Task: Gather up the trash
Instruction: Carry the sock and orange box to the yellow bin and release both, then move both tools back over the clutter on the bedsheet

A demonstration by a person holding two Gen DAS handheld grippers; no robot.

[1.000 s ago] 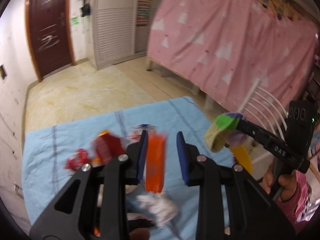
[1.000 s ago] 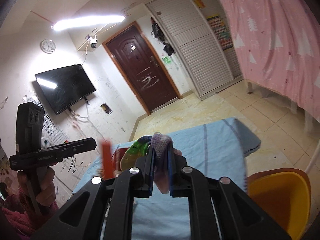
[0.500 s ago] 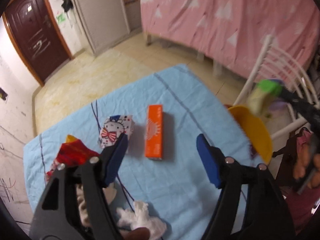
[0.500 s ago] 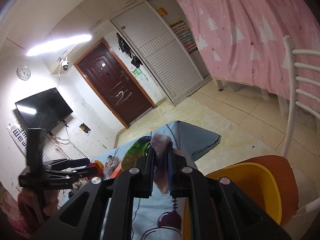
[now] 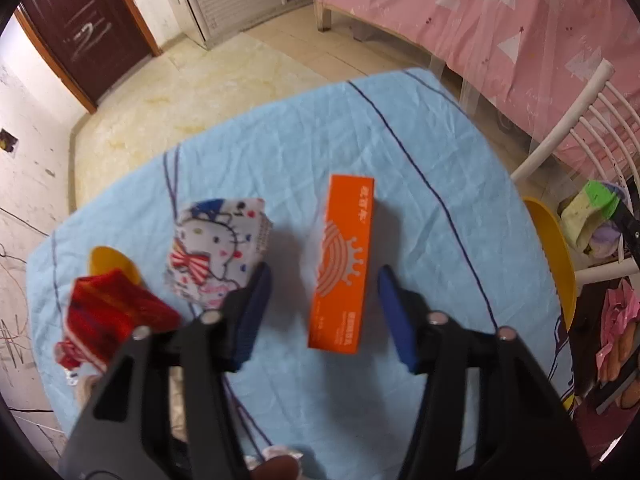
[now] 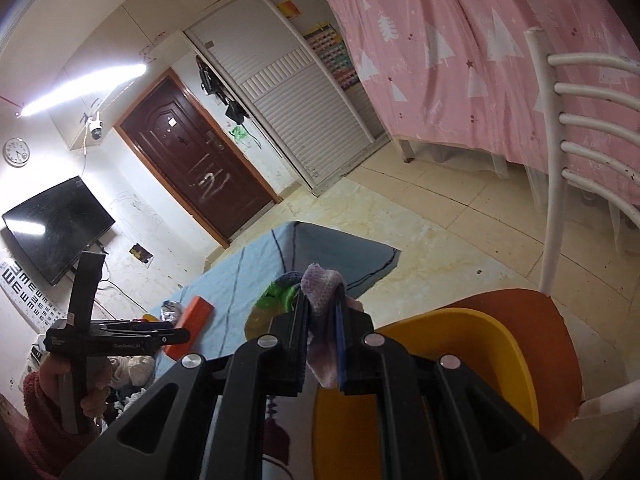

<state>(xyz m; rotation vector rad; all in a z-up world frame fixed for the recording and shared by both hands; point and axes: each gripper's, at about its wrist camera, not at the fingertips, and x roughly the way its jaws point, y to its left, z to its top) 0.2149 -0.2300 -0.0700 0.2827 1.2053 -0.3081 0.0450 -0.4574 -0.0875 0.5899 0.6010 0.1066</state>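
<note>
Left gripper (image 5: 322, 308) above tabletop (image 5: 360, 128), jaws wide, orange box (image 5: 344, 260) between them, not touched. Right gripper (image 6: 320, 332) jaws closed on purple cloth (image 6: 322, 292), over yellow bin (image 6: 472, 344).

A dark red door (image 6: 200, 172) stands shut in the far wall, pale scrawl on its panel. Beside it a white louvred wardrobe (image 6: 304, 116) carries a coloured chart on its side. A flat television (image 6: 56, 224) hangs on the left wall above an eye chart (image 6: 24, 292); a round clock (image 6: 17, 152) sits higher up. A lit ceiling tube (image 6: 84, 88) runs overhead. A pink tree-print curtain (image 5: 508, 20) drapes the right side. A white slatted chair (image 6: 568, 128) stands near it on beige floor tiles (image 5: 192, 92).
</note>
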